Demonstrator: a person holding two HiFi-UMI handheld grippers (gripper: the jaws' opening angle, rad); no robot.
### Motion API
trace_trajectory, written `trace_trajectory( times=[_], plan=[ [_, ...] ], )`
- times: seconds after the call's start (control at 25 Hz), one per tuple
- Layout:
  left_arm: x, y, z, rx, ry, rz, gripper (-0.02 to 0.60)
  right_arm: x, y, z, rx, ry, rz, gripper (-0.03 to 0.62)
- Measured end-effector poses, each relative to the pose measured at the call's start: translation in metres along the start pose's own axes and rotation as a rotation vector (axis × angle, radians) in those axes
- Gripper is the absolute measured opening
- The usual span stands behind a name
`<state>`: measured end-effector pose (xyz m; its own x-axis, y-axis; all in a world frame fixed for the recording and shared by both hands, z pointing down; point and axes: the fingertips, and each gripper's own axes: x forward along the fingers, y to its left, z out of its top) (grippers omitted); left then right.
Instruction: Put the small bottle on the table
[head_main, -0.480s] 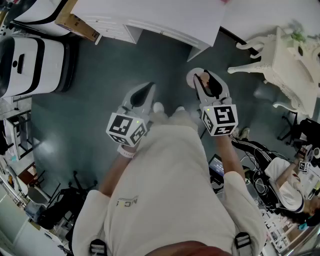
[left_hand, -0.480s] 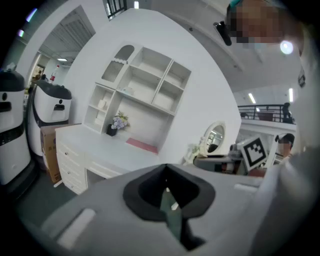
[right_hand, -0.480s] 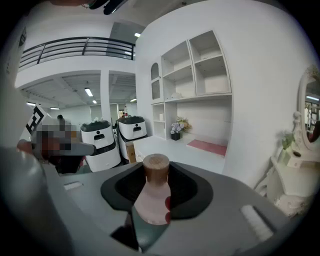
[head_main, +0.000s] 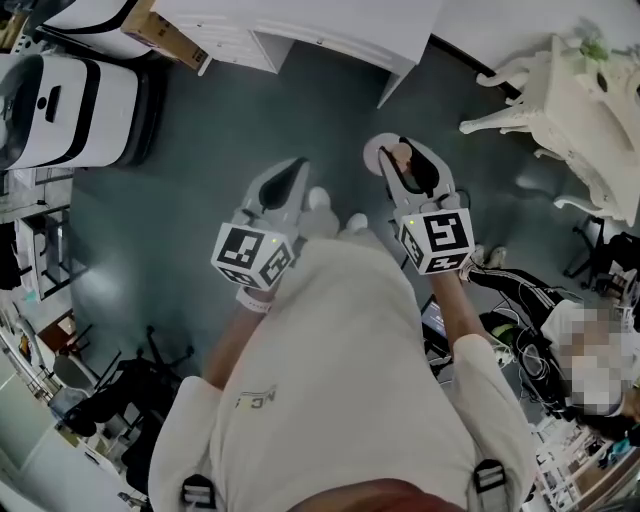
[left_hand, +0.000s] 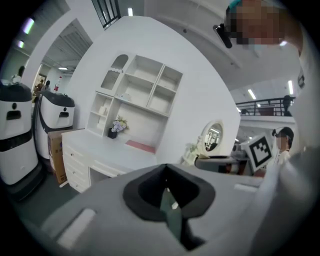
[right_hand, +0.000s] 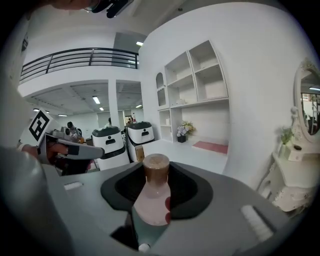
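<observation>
Person standing on a grey floor, one gripper in each hand, both held out in front of the body.

Right gripper (head_main: 408, 165): fingers clamped on the small bottle (right_hand: 152, 200). Pinkish body sits between the pads; brown cap stands clear beyond them. Long axis seems to run roughly along the fingers, cap end away from the marker cube; exact tilt not readable.

Left gripper (head_main: 292, 178): fingers together, nothing between them. It sits at 9 o'clock of the right gripper, near it but apart, with no share in the hold.

Bottle is in the air over the floor, not yet over any surface.

Key relation: the white desk's tabletop (head_main: 330, 25) lies at about 11 to 12 o'clock from the bottle in the head view, well apart from it, with open floor between. The right gripper view looks over the same desk, which carries a flower pot and a pink mat. An ornate white side table (head_main: 590, 100) stands at 2 o'clock, also well apart.

Judgement: carry stage. The right hand alone has to go forward toward 12 o'clock, then bring the bottle base-down onto the tabletop before letting go.
</observation>
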<state>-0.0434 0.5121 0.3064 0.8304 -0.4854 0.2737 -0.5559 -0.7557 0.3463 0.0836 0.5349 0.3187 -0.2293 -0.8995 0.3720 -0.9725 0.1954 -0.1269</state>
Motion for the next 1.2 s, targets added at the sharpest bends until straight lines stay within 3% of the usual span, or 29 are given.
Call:
trace_trajectory(
  times=[0.44,0.72,1.0,1.2],
  plan=[
    [-0.005,-0.066,-0.021,-0.006,-0.018,0.044,0.002,-0.058,-0.013,-0.017,-0.008,0.003,0.074,0.138],
    [0.036,-0.062,-0.031,-0.026,-0.023,0.093,0.002,-0.041,-0.06,-0.026,-0.006,0.008,0.094,0.138],
    [0.041,-0.007,-0.01,-0.042,-0.066,0.114,0.002,0.016,-0.049,-0.016,-0.003,0.025,0.123,0.138],
    [0.045,0.087,0.033,-0.042,-0.075,0.13,0.002,0.097,-0.019,0.018,-0.008,0.022,0.14,0.138]
  ],
)
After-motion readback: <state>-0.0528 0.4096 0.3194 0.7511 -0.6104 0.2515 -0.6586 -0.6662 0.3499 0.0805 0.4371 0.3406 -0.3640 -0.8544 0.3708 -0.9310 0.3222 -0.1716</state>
